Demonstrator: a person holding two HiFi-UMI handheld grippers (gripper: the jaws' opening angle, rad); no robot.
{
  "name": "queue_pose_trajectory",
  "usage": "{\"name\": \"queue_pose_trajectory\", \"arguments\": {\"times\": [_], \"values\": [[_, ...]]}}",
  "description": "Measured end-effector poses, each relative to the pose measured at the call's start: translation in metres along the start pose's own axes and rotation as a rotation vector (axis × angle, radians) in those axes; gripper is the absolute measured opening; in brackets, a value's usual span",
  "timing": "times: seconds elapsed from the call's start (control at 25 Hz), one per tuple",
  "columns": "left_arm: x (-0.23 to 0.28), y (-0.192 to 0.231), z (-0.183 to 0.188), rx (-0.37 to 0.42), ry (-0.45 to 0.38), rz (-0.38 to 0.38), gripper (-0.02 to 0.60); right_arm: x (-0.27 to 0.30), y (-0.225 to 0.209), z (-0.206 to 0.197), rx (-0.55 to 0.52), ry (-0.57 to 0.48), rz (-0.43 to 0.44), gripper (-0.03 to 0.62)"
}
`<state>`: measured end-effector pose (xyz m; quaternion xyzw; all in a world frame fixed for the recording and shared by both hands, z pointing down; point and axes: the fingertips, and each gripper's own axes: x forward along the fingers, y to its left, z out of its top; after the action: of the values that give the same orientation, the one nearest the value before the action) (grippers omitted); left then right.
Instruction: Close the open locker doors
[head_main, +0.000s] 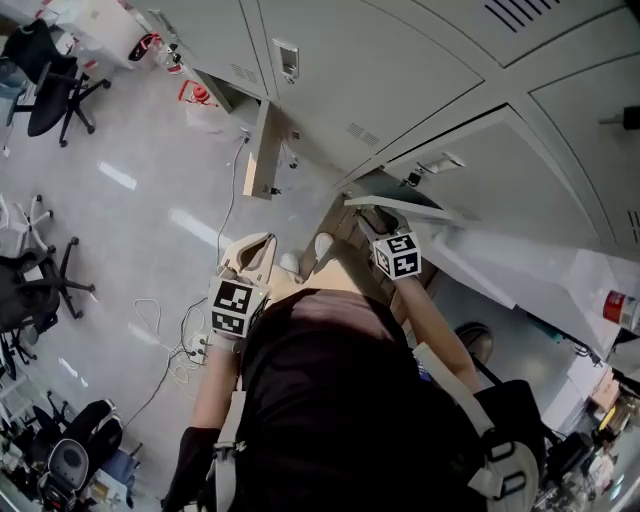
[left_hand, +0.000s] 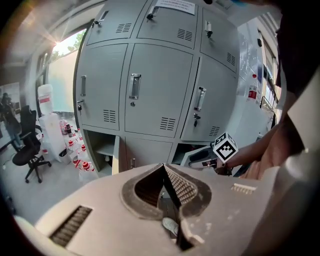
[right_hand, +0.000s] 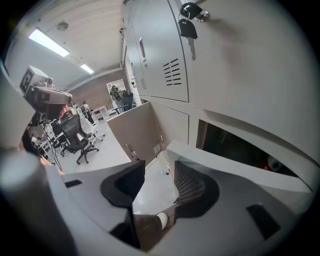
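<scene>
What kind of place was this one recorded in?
Probably an office or lab workroom with a storage corner. A bank of grey metal lockers lines the wall, with an open locker door low down. Wheeled office chairs stand on the pale glossy floor, and cables trail across it.

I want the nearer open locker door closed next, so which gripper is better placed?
Right. The right gripper, jaws apart, sits right beside the near open door; the left gripper, shut, hangs back from the lockers.
</scene>
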<state>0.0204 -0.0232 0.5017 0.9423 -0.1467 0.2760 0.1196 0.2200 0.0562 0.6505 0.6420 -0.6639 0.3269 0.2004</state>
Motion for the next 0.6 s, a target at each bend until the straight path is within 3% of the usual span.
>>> {"name": "queue_pose_trajectory", "arguments": {"times": [0.6], "values": [[-0.008,0.013,-0.011,-0.111,-0.018,0.157,0.009,0.038,-0.03,0.01,-0.124,0.067,0.038,0.187]]}}
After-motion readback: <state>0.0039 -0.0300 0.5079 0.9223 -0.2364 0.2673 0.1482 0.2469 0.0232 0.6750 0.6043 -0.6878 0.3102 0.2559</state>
